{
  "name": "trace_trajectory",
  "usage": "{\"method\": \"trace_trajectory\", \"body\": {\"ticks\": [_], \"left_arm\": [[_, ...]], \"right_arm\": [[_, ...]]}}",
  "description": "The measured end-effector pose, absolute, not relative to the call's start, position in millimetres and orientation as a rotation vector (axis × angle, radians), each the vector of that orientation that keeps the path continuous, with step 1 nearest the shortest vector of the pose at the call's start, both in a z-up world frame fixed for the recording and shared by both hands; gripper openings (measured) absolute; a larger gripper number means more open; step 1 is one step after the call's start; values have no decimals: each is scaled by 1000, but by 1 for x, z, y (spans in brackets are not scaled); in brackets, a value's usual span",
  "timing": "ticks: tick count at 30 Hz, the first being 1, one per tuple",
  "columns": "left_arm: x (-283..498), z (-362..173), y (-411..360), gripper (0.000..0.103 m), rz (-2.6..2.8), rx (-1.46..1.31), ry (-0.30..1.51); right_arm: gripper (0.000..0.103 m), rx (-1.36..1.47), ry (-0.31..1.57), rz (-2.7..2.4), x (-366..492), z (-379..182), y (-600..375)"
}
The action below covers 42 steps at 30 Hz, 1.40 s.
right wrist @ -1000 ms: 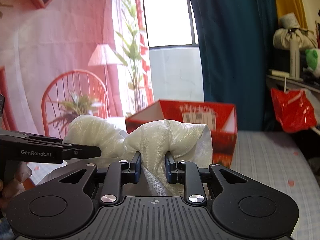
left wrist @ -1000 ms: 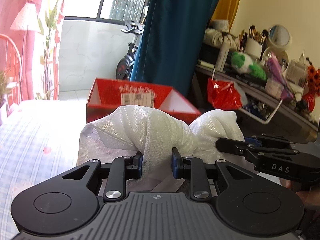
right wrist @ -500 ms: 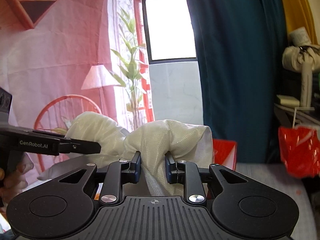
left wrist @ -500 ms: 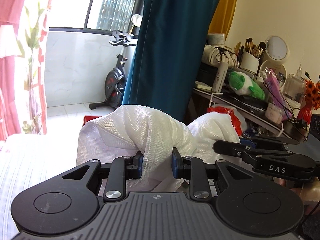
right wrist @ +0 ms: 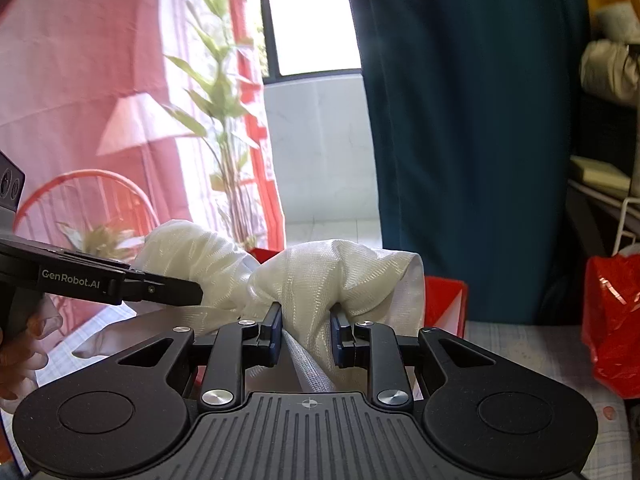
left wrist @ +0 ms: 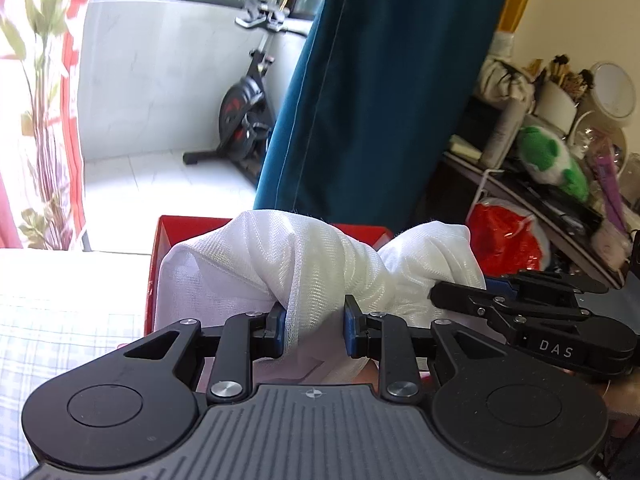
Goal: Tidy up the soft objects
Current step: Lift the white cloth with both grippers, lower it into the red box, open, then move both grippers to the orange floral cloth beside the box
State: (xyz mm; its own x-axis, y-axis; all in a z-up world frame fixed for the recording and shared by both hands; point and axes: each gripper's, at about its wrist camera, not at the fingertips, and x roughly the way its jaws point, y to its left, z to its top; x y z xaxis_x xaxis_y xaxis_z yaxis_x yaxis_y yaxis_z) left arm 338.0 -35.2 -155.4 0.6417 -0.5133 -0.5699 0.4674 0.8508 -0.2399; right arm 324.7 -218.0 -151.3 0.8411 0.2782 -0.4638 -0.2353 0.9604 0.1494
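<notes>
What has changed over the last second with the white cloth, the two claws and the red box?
Both claws tilted up, then part-way back: the red box dropped almost out of view, and now only its top edge shows behind the white cloth. Unchanged: left claw and right claw stay shut on the cloth, side by side.

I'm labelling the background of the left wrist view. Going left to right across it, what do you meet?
Pink curtain → exercise bike → teal curtain → red plastic bag → green plush toy → round mirror.

One white cloth [left wrist: 296, 256], one red box [left wrist: 180, 226], two grippers (both clamping cloth).
</notes>
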Motion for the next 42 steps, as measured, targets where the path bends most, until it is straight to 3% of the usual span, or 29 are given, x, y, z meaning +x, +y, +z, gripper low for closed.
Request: {"method": "trace_trajectory", "body": {"ticks": [17,31,34,39,42], "left_arm": [[412,-229,-59,28,-535,66,955],[422,-258,-58,33,-524,75,1115],[423,-254,-57,40,-516,62,1112],[421,-236,-53,61,-527,12,1067],[414,-218,-49,64,-542,2,1018]], "right_arm": [[21,179,825,229,407,-239,-216],[21,193,1036,215,425,-260,-207],[22,197,1066,201,426,-261,-207],[31,169,1060,161,425,-263,-202],[34,164,999,136,418,-253,-203]]}}
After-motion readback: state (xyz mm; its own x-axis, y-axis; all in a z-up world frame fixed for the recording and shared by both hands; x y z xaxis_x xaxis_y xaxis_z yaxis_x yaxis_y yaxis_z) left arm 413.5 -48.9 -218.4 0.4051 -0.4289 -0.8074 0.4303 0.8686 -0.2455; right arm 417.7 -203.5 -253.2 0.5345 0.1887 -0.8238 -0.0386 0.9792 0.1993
